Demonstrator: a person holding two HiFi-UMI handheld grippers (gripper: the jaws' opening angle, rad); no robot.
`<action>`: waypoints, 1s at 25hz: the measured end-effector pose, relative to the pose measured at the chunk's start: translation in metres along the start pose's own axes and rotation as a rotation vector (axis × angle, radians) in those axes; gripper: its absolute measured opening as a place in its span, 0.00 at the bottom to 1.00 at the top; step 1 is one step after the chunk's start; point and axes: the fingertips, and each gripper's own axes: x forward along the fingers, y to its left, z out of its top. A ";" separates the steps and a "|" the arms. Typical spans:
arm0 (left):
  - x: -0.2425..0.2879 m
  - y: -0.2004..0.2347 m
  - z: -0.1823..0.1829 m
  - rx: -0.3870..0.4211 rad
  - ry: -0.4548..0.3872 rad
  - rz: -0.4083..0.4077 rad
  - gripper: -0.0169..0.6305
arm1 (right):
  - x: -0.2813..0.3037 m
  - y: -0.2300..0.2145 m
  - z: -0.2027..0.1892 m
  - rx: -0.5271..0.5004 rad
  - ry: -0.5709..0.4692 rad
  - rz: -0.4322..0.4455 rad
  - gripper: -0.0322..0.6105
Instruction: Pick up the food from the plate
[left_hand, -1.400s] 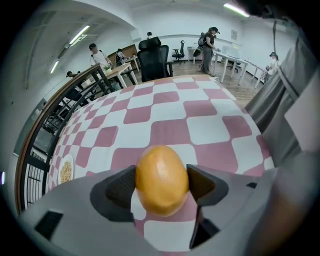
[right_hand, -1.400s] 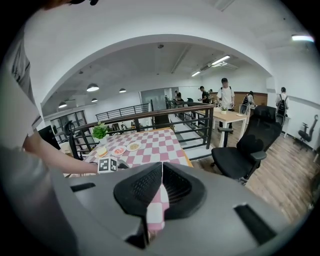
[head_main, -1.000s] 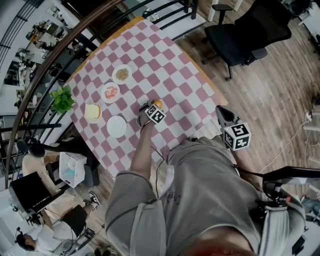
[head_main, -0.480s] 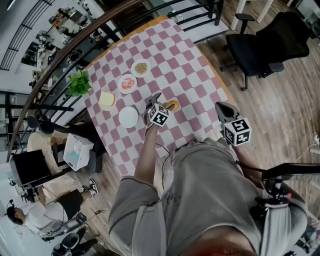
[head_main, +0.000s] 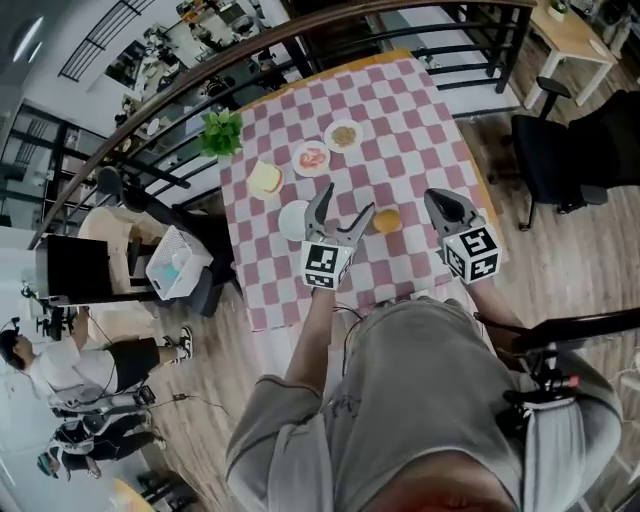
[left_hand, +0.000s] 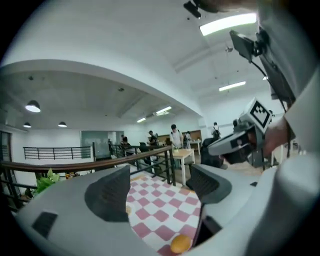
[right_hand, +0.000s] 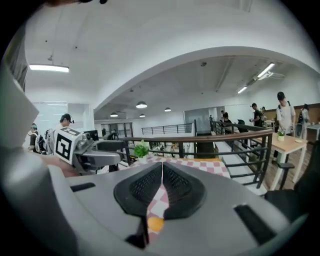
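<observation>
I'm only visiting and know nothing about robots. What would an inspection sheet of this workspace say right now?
Surface: table with a pink-and-white checked cloth.
Job's things: round orange food lying on the cloth, on no plate; white plate, visible part bare.
Clutter: plate of red food; plate of crumbly food; yellow slice; green plant.
Grippers: left gripper open, empty; right gripper shut, empty.
Cables: nothing seen on the table.
Surroundings: railing; black chair; people standing off to one side.
</observation>
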 end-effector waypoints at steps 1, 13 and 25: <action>-0.012 0.003 0.017 -0.024 -0.054 0.028 0.63 | 0.002 0.006 0.015 -0.009 -0.043 0.010 0.07; -0.071 0.032 0.083 -0.075 -0.251 0.183 0.62 | 0.011 0.032 0.088 -0.102 -0.236 0.051 0.07; -0.064 0.037 0.077 -0.067 -0.249 0.154 0.62 | 0.004 0.012 0.076 -0.106 -0.196 -0.015 0.07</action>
